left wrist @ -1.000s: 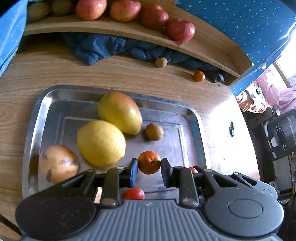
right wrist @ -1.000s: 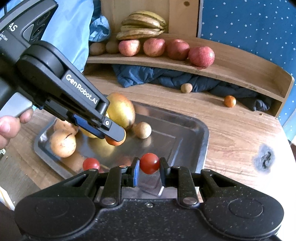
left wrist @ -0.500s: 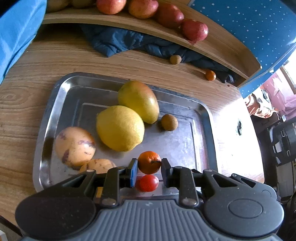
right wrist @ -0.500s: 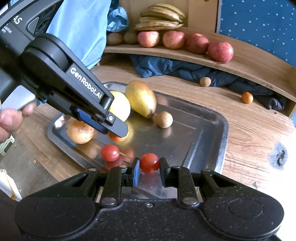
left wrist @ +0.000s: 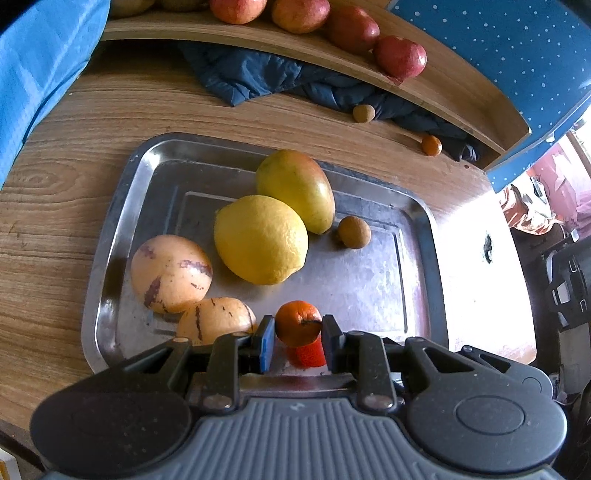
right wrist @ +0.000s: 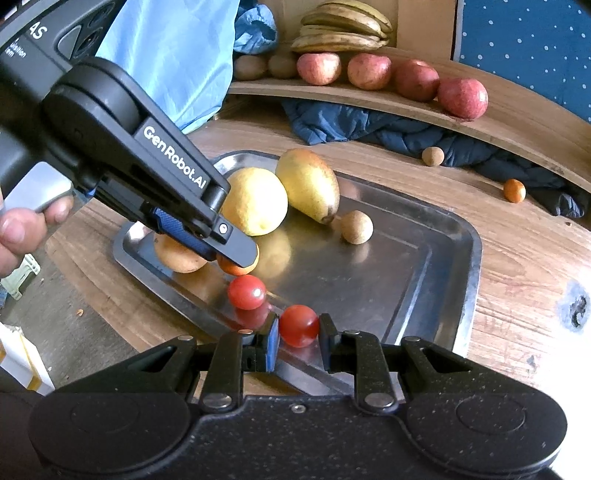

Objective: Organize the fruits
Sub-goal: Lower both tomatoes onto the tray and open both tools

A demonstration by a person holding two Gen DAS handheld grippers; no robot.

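I have a fruit in each gripper, and both hang low over the near edge of the steel tray point(left wrist: 110, 236), because that is where the small pieces seem to be gathering. My left gripper point(left wrist: 298, 334) is closed down to the width of a small orange citrus point(left wrist: 297, 322), its pads pinching the fruit at either side, stem end toward the right pad — a light, centred hold that should keep a round thing from rolling out. My right gripper point(right wrist: 298, 336) is narrowed the same way around a cherry tomato point(right wrist: 298, 325), held just above the tray's front rim. A second cherry tomato point(right wrist: 246, 291) already lies on the tray just beside it, directly under the left gripper's tip, so I judge the held one belongs next to its twin. The larger fruits crowd the far left of the tray: a lemon point(left wrist: 260, 239) touching a mango point(left wrist: 296, 189), two striped pale melons point(left wrist: 170, 273) in front, and a small brown round fruit point(left wrist: 354, 232) lying apart to the right. Another brown fruit point(right wrist: 433, 156) and a small orange one point(right wrist: 514, 190) sit loose on the tabletop point(right wrist: 517, 258) near a dark blue cloth point(right wrist: 369, 125) — likely still to be collected. Apples point(right wrist: 461, 98) and bananas point(right wrist: 341, 27) line the wooden shelf point(right wrist: 517, 125) behind.
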